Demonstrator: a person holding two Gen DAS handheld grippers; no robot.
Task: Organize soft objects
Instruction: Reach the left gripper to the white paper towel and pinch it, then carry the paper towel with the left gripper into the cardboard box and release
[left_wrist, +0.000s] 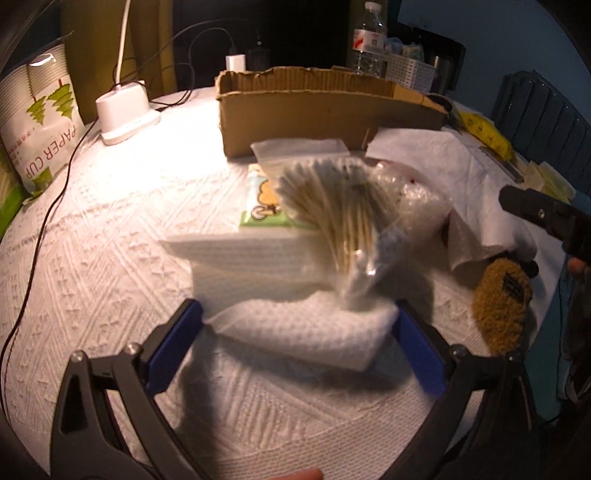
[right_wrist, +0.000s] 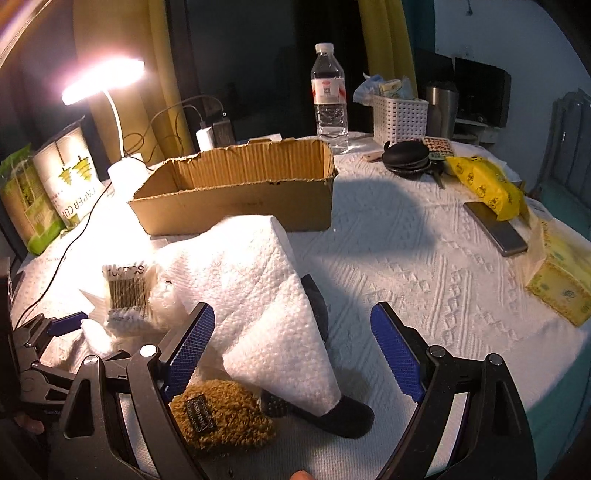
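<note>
- Your left gripper (left_wrist: 299, 328) has its jaws spread wide on either side of a folded white cloth (left_wrist: 306, 328) with a waffle-like weave; whether the pads touch it, you cannot tell. It lies near the table's front edge.
- Against that cloth leans one clear bag of cotton swabs (left_wrist: 332, 206), blurred, resting over a white stack of napkins (left_wrist: 243, 258) and one green-edged packet (left_wrist: 262, 210).
- Your right gripper (right_wrist: 291, 354) also stands with jaws apart, holding nothing, over one draped white paper towel (right_wrist: 258, 295).
- Beneath the towel you see one dark object (right_wrist: 343, 417) poking out, and just beside it one mustard fuzzy pouch (right_wrist: 218, 413) with a dark label.
- One open cardboard box (right_wrist: 240, 192) sits toward the table's back edge, behind the towel.
- One water bottle (right_wrist: 328, 99) and one white basket (right_wrist: 399, 118) stand at the back edge.
</note>
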